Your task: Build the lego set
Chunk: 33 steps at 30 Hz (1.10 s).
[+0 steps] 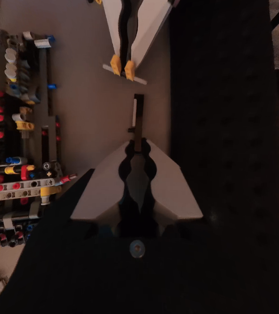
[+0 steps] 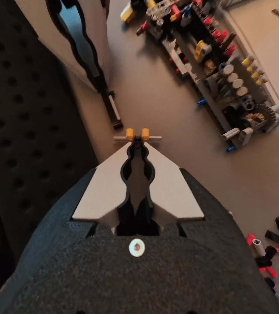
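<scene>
The right gripper [image 2: 138,141] is closed on a thin grey axle [image 2: 155,137] between its two yellow bushes [image 2: 129,134]. The left gripper [image 1: 138,141] clamps a long black beam [image 1: 138,117], just beside the axle. Both parts look light, stiff and smooth, so they may slip; the grip in the middle seems best.

No legible text, label, brand name or number appears in either view. The only sign-like marks are moulded symbols on the partly built lego model [image 1: 21,178] near the counter's edge: a circular-arrow mark on a round grey piece [image 1: 46,166] and a cross-shaped axle hole on a black piece [image 1: 49,173]; a similar cross marks the end of a loose grey connector [image 2: 256,242]
</scene>
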{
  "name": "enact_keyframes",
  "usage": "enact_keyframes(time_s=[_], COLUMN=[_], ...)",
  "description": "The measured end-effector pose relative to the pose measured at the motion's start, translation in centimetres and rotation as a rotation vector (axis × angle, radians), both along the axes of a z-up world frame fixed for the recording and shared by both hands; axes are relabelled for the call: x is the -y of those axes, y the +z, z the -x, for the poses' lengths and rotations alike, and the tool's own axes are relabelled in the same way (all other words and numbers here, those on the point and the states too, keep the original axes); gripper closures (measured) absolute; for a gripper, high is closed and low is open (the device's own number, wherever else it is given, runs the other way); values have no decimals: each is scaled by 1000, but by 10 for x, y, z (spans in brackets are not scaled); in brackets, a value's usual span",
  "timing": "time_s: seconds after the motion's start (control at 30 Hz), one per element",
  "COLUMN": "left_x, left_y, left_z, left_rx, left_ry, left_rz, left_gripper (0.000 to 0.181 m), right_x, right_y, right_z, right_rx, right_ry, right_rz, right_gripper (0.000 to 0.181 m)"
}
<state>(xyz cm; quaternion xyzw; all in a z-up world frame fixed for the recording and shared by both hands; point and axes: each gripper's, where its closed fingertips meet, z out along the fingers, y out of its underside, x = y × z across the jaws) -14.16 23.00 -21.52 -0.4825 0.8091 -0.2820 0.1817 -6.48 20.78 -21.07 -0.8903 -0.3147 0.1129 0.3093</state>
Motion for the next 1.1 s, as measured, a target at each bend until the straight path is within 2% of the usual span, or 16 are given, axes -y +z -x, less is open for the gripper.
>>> enact_keyframes(time_s=[0.1, 0.17, 0.23, 0.3, 0.37, 0.43, 0.5, 0.57, 0.67, 0.77, 0.83, 0.9, 0.93, 1.0, 1.1], left_x=[-2, -11, -19, -19, -12, -3, 2, 6, 12, 5, -9, -35, -41, -27, -19], left_y=[0, 3, 12, 26, 44, 62, 75, 82, 92, 100, 117, 131, 133, 139, 151], left_z=[0, 1, 3, 6, 7, 7, 7, 7, 9, 8, -2, -16, -22, -24, -24], left_rx=[20, 48, 99, 162, 239, 320, 369, 380, 397, 426, 494, 519, 515, 504, 529], left_ry=[-47, -74, -122, -177, -233, -295, -355, -388, -396, -340, -149, 151, 264, 284, 262], left_rz=[-96, -222, -342, -421, -454, -496, -567, -612, -599, -593, -462, -174, 23, 427, 783], left_gripper=[175, 175, 175, 175, 175, 175, 175, 175, 175, 174, 169, 151, 142, 139, 145], right_x=[1, 2, 8, 17, 18, 14, 16, 17, 19, 9, -5, -15, -18, -23, -28], right_y=[-3, -3, 0, 8, 32, 65, 81, 79, 73, 84, 98, 115, 119, 126, 130], right_z=[6, 5, 3, -5, -7, 16, 46, 62, 74, 72, 64, 58, 57, 57, 62], right_rx=[-29, -46, -43, -27, -72, -260, -423, -456, -464, -510, -635, -800, -856, -928, -973], right_ry=[35, 28, 24, 7, -20, 5, 87, 136, 176, 118, 3, -102, -139, -187, -222], right_rz=[-13, -12, 5, 23, -29, -106, -98, -58, -26, -101, -162, -230, -259, -303, -323], right_gripper=[174, 173, 165, 162, 159, 155, 153, 157, 169, 172, 175, 176, 176, 175, 175])
